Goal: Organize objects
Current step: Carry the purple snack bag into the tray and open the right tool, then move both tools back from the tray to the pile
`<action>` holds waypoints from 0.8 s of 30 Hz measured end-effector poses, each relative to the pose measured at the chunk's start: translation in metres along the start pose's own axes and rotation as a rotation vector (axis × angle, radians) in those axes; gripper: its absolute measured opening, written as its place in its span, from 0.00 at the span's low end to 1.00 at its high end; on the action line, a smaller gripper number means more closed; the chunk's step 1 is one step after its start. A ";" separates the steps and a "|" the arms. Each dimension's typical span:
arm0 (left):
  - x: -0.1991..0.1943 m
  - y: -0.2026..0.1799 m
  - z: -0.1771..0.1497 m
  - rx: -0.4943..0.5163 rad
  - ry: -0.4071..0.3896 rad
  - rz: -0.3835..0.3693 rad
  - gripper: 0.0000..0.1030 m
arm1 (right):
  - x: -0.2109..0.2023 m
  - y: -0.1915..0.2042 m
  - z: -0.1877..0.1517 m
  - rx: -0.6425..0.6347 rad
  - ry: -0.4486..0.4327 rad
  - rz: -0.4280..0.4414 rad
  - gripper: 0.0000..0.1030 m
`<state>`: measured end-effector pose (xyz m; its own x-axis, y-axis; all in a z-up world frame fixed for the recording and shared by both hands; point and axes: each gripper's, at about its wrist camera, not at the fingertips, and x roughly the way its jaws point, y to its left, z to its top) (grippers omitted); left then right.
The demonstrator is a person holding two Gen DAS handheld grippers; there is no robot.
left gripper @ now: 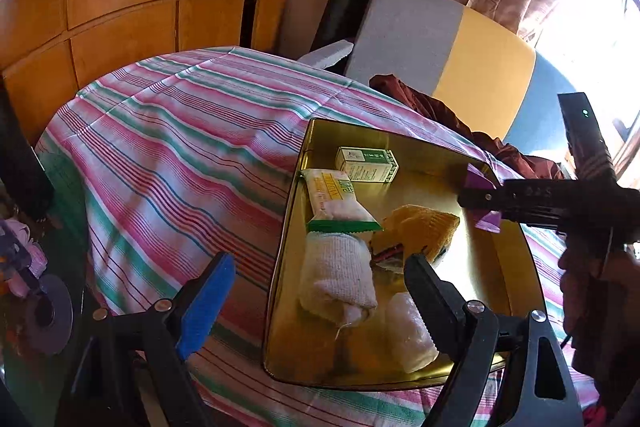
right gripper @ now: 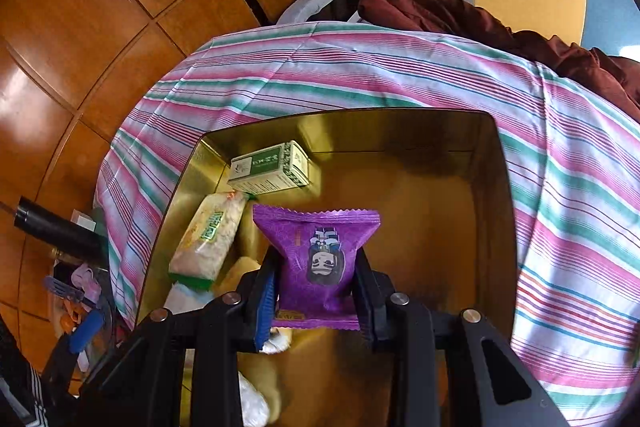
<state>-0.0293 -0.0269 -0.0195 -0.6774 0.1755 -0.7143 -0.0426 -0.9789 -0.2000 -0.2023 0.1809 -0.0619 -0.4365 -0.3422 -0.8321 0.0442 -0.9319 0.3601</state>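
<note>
Purple snack packet (right gripper: 320, 263): light, crinkly, likely slippery; right gripper (right gripper: 316, 291) is clamping its middle above gold tin (right gripper: 496, 187). Left gripper (left gripper: 320, 291) is standing apart, empty.

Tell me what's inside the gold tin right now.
Gold tin holds a green box, snack bar, white sock and yellow cloth; anything beneath them is hidden.

One gold tin (right gripper: 496, 187); one green-and-white box (right gripper: 270, 167) at its eleven o'clock; two snack packets, one purple (right gripper: 320, 267) at centre, one yellow-green (right gripper: 208, 239) at nine o'clock; one white towel roll (left gripper: 340, 271); one orange knit item (left gripper: 420, 227); two grippers.
</note>
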 end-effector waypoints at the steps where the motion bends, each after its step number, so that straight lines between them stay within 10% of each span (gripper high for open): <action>1: 0.000 0.002 0.000 -0.004 0.001 0.001 0.85 | 0.005 0.004 0.003 0.004 0.004 0.005 0.34; 14: 0.007 0.013 -0.003 -0.034 0.022 0.011 0.85 | 0.021 0.019 0.002 0.072 0.037 0.173 0.46; 24: -0.001 0.002 -0.001 -0.006 0.007 0.002 0.85 | -0.025 0.019 -0.020 0.008 -0.051 0.099 0.46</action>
<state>-0.0277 -0.0287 -0.0203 -0.6723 0.1740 -0.7195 -0.0369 -0.9787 -0.2022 -0.1727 0.1693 -0.0420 -0.4755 -0.4257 -0.7699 0.0823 -0.8928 0.4428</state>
